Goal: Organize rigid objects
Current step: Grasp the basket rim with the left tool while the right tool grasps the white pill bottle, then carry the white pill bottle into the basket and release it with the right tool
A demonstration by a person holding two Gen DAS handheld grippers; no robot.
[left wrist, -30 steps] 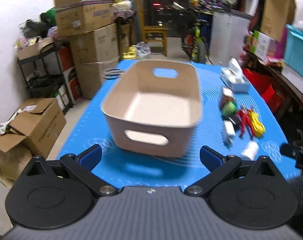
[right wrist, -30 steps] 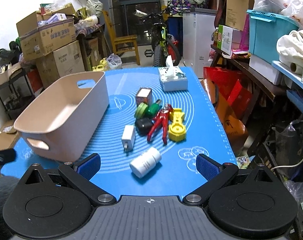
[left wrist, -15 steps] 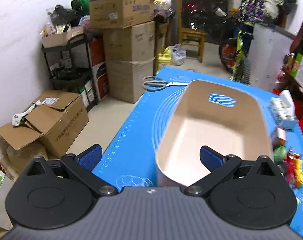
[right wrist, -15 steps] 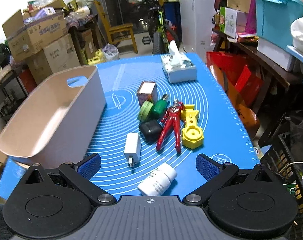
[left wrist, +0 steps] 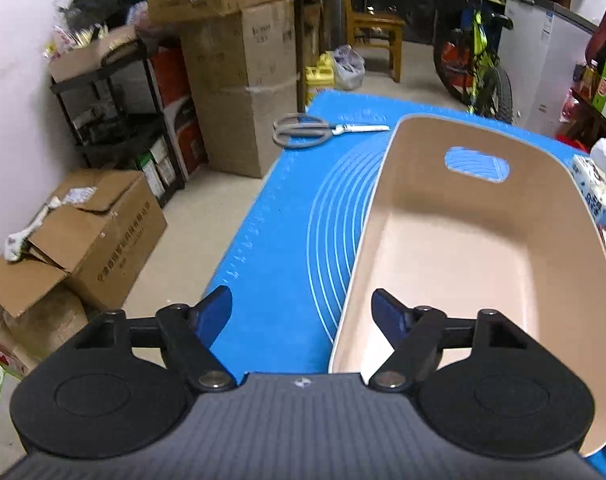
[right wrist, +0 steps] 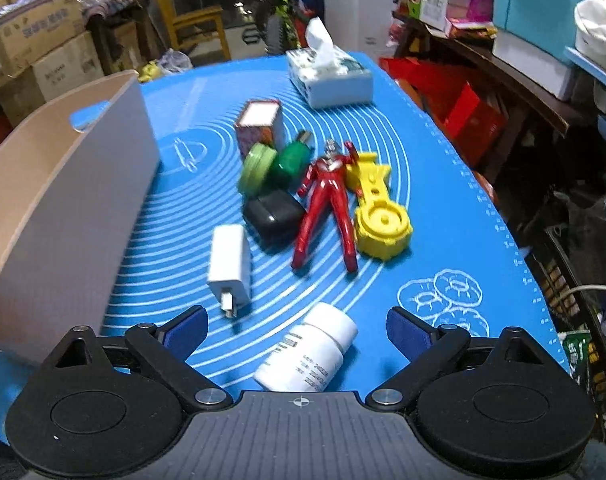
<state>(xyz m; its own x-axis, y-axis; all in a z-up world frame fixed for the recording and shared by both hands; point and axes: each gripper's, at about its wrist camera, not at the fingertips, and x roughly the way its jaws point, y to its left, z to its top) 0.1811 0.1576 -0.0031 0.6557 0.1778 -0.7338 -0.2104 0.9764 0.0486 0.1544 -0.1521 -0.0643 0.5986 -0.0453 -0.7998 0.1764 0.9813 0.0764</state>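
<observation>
Left tool (left wrist: pixel 301 312): your fingers apart, astride the bin (left wrist: pixel 479 240) wall.
Right tool (right wrist: pixel 297 328): apart over the white bottle (right wrist: pixel 309 350) (partly hidden).
Nearby: charger (right wrist: pixel 229 266), red figure (right wrist: pixel 325 204).

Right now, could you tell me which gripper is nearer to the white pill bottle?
Right. The right gripper hangs directly over the white pill bottle, jaws open either side of it. The left gripper straddles the beige bin's left wall, away from the bottle.

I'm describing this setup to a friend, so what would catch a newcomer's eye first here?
Probably the red toy figure lying beside a yellow plastic toy mid-mat. Next, the big beige bin, empty, along the blue mat. A white pill bottle lies on its side just ahead of the open right gripper.
</observation>
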